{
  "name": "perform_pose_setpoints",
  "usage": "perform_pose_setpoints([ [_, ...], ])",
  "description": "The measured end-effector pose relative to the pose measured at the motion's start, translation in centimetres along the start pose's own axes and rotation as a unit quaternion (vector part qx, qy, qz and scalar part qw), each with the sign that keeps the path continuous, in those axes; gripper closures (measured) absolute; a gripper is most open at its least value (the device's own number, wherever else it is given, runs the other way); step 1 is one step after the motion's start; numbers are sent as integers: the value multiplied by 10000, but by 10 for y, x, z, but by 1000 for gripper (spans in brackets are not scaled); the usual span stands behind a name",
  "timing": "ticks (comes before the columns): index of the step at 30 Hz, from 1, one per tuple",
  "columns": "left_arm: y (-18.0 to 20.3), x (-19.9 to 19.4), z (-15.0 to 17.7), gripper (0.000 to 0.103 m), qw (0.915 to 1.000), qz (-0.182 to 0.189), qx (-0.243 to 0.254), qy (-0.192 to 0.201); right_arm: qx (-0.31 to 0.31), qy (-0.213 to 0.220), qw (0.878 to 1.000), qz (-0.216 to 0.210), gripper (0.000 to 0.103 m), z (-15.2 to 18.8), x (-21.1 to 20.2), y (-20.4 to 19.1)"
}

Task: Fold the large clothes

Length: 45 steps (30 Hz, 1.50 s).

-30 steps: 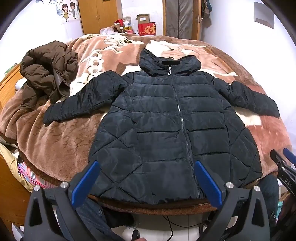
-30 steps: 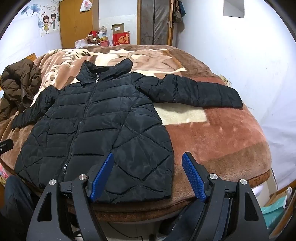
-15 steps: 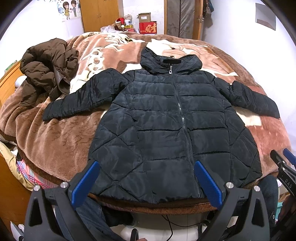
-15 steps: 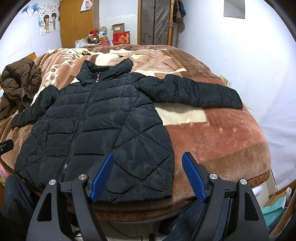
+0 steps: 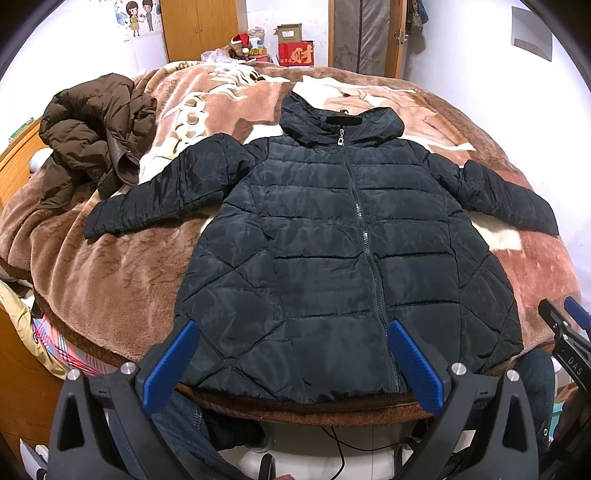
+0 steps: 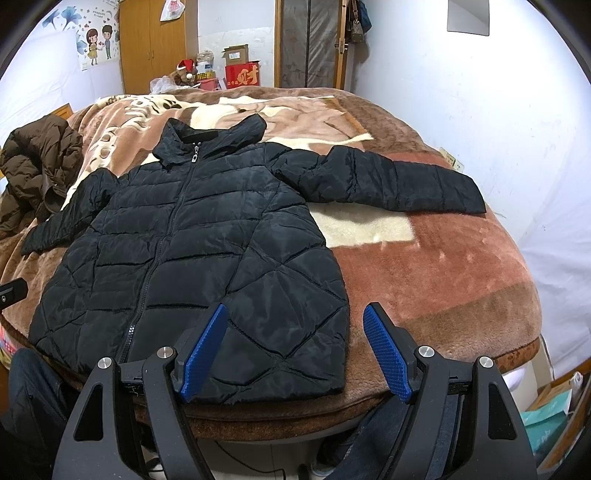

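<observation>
Nothing has moved; both grippers, left (image 5: 291, 354) and right (image 6: 295, 343), hang released. I'd pinch each jacket (image 5: 343, 258) sleeve cuff first.

brown fleece blanket (image 5: 122, 273) | red box (image 5: 295, 54) by wooden wardrobe (image 5: 199, 29) | santa hat (image 5: 241, 38) | cartoon poster (image 6: 96, 46)

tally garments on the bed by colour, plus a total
Black: 1, the quilted jacket spread flat, zipped up, sleeves out to both sides
Brown: 1, the puffer coat heaped by the bed's left edge
Total: 2
</observation>
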<state>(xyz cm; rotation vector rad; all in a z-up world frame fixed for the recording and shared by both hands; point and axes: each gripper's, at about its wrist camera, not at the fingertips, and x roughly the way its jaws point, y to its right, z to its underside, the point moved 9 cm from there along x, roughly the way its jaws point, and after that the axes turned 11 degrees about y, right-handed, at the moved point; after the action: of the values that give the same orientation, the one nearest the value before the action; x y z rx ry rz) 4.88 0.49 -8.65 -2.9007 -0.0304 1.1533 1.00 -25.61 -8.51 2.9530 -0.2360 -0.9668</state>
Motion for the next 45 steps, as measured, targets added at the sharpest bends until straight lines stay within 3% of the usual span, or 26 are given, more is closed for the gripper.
perform_pose_setpoints([
  [26,0,0,-2,0,10000,8,-16,-33,-5,-18,10000,-4,27,-1,0,-1],
  [36,5,14,23,0,9999,28,-36,-98,-27,-30,10000,14,27,0,3,-1],
  [45,1,25,14,0,9996,55,-116,-255,-90,-79,9999,-32,27,3,17,-5],
])
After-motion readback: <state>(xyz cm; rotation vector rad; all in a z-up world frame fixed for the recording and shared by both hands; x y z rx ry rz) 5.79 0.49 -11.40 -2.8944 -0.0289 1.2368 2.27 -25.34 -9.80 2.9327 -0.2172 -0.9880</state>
